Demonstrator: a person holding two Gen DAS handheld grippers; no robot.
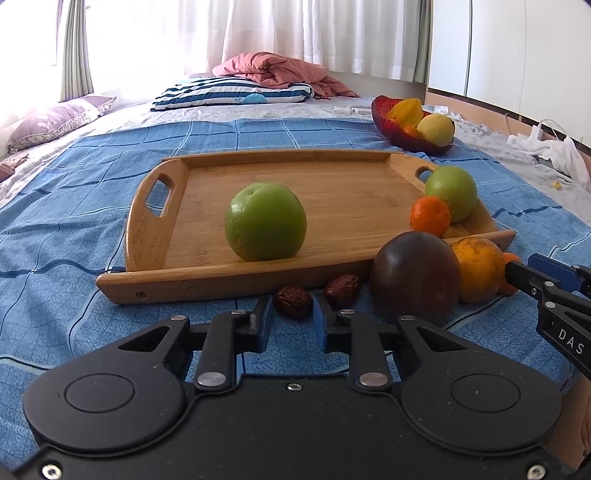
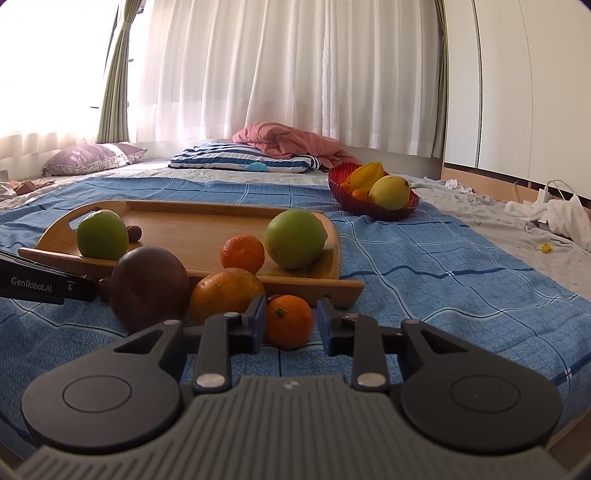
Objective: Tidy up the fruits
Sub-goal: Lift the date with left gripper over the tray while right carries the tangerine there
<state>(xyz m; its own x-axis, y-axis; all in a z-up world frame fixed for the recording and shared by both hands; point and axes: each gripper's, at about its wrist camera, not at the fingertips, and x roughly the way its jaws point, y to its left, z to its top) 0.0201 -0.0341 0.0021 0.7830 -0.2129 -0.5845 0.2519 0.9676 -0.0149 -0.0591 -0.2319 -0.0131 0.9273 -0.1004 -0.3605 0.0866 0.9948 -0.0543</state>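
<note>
Closing on fruit at the near edge of the bed, both of your grippers are narrowed to a tight grip. Your left gripper (image 1: 291,314) has its blue pads pressed against either side of a wrinkled red date (image 1: 293,302) that lies on the blue blanket (image 1: 74,221). Your right gripper (image 2: 290,317) is clamped the same way on a small mandarin (image 2: 289,321), which also sits on the blanket.

Just right of the gripped date lies a second date (image 1: 342,290). Beside it stands a dark purple fruit (image 1: 413,277), touching a large orange (image 1: 478,269) on its right. All of these sit just in front of the wooden tray (image 1: 332,177).

On the tray, a green fruit (image 1: 266,221) rests near the front rim, left of centre. At the right end, another mandarin (image 1: 430,216) leans against a second green fruit (image 1: 450,192). In the right wrist view, a third date (image 2: 135,232) shows on the tray behind the left green fruit.

Farther off to the right, a red bowl (image 1: 388,118) holds a yellow fruit (image 1: 439,129) and a star fruit (image 1: 406,110). Beyond lie a striped pillow (image 1: 229,92) and a crumpled pink quilt (image 1: 280,70), below white curtains (image 1: 295,29).
</note>
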